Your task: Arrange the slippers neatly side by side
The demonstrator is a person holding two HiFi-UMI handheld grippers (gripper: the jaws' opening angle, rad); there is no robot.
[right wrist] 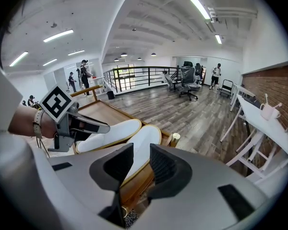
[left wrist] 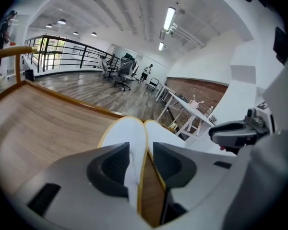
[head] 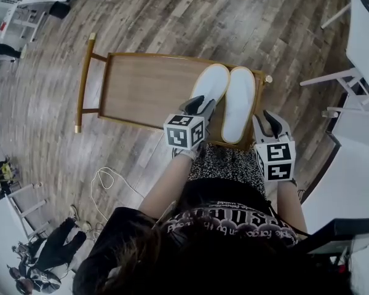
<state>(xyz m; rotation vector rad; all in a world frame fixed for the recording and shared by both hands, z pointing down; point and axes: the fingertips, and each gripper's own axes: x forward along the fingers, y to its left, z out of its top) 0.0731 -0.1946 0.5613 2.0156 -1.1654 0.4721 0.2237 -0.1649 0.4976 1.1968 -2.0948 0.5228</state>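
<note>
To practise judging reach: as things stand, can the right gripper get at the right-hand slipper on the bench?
Probably yes. The right gripper is open and empty, the right-hand slipper lies close by with nothing between them, and the left gripper is at the other slipper.

Black lettered top (head: 234, 221), speckled skirt (head: 227, 165)

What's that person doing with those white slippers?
A person holds a gripper in each hand over a low wooden table. Two white slippers lie side by side at one end of it. The left gripper is open, with the near end of the left-hand slipper between its jaws. The right gripper is open and empty.
</note>
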